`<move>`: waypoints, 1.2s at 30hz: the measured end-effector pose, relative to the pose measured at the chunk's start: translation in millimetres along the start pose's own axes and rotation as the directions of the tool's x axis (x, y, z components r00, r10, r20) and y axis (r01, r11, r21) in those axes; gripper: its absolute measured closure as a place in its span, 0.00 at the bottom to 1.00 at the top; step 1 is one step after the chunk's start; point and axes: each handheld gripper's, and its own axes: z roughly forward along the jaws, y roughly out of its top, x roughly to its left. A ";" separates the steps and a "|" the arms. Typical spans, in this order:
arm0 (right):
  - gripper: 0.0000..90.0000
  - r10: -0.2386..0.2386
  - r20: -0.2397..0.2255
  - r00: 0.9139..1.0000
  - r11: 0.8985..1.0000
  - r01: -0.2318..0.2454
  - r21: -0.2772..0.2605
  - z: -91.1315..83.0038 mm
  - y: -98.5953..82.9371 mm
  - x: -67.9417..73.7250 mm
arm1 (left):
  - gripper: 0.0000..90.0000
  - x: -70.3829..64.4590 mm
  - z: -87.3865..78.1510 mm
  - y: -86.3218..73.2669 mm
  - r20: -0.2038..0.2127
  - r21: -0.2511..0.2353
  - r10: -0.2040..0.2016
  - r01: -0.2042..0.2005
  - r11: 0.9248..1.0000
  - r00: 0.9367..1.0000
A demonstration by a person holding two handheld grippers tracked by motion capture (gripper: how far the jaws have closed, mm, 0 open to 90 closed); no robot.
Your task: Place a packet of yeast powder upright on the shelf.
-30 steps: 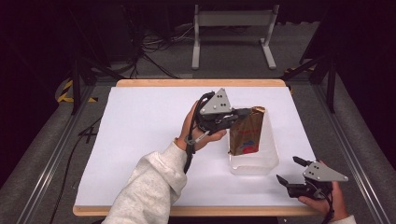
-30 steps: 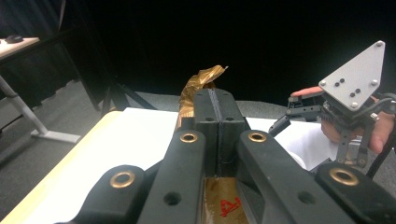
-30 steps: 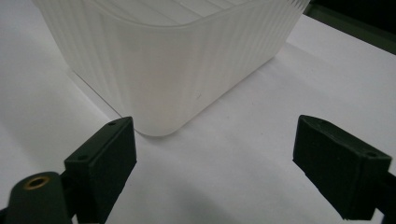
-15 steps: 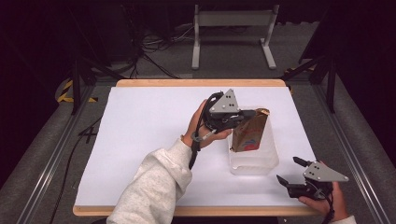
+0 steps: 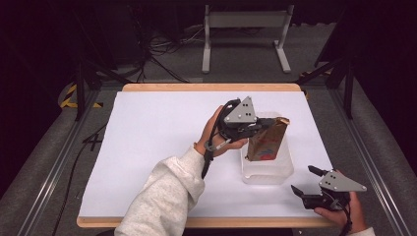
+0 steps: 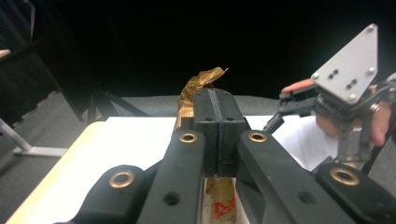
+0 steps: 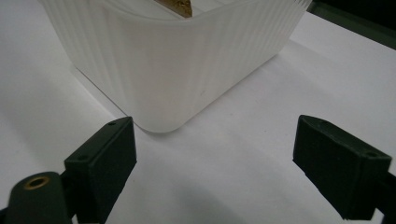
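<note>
A crinkled gold-brown snack bag with red print stands tilted in a translucent white tub at the table's right middle. My left gripper is shut on the bag's upper part. In the left gripper view the jaws pinch the bag, whose top sticks up behind them. My right gripper rests near the front right corner, open with nothing between its fingers, aimed at the tub. In the right gripper view the open gripper faces the tub's ribbed corner, and the bag's tip peeks over the rim.
The table is covered by a white sheet with a wooden edge at the far side. A grey metal stand and cables lie on the floor beyond. The right gripper shows far off in the left gripper view.
My left gripper has shifted slightly right with the bag, which now stands a little more upright in the tub. The right gripper has stayed put.
</note>
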 end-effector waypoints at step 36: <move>0.16 0.004 0.001 1.000 1.000 -0.004 -0.007 -1.7 -0.4 -0.2 | 1.00 -10.0 26.1 -39.1 0.082 0.028 -0.058 0.056 0.998 0.995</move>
